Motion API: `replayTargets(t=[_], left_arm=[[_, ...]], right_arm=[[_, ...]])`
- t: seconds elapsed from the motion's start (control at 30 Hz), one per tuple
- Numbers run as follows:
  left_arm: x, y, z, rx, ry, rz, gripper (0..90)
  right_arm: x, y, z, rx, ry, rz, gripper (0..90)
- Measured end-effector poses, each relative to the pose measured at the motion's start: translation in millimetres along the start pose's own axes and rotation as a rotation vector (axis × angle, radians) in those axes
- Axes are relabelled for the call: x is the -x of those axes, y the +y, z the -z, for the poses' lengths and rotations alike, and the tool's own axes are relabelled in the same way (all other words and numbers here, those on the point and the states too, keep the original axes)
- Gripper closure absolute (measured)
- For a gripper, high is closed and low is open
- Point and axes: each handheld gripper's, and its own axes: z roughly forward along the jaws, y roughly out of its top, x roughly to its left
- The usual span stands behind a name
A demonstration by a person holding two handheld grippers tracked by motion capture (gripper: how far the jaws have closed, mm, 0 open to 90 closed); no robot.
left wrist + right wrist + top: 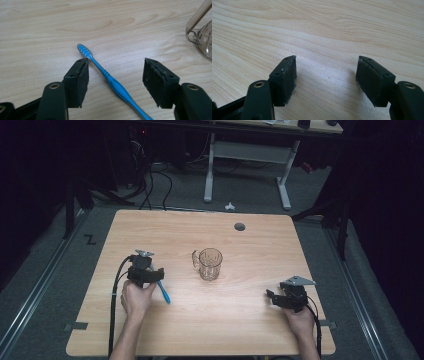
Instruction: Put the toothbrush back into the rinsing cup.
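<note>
one blue toothbrush is lying flat on the table, left of the glass mug.
left gripper is hovering spread over its handle, nothing pinched; next it likely needs lowering and closing. right gripper is resting spread, empty.

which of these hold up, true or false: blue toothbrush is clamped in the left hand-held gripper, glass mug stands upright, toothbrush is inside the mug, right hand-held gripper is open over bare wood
1. The blue plastic toothbrush is clamped in the left hand-held gripper. False: it lies flat on the light wooden table between open jaws, and neither pad presses on it.
2. The clear ribbed glass mug stands upright. True.
3. The toothbrush is inside the mug. False: it lies on the table, apart from the mug.
4. The right hand-held gripper is open over bare wood. True.
</note>
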Motion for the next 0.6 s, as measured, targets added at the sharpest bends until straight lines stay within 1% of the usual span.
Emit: replayTargets(t=[0.03,0.1,0.13,0.2,0.37,0.47,0.6], left_arm=[[0.1,2.4,-0.8,0.001,0.017,-0.021,40.0],[-0.8,3.8,-1.7,0.01,0.012,-0.028,41.4],[-1.8,4.2,-2.0,0.014,0.004,-0.023,43.0],[-2.9,4.6,-2.5,0.016,0.0,-0.016,43.2],[-11.7,5.8,-7.9,-0.012,-0.008,0.039,40.7],[-12.8,6.1,-8.8,-0.009,-0.003,0.036,42.1],[-16.5,6.4,-12.7,-0.022,-0.004,0.048,43.1]], right_arm=[[0.0,0.0,0.0,0.0,0.0,0.0,33.3],[0.0,0.0,0.0,0.0,0.0,0.0,33.4],[0.1,0.0,0.0,0.0,0.0,0.0,33.4],[0.1,0.0,0.0,0.001,0.0,-0.001,33.4],[0.0,0.0,0.1,-0.001,0.0,-0.001,33.4],[0.0,0.0,0.1,-0.001,0.001,-0.001,33.4],[0.0,0.0,0.1,0.0,0.0,-0.002,33.4]])
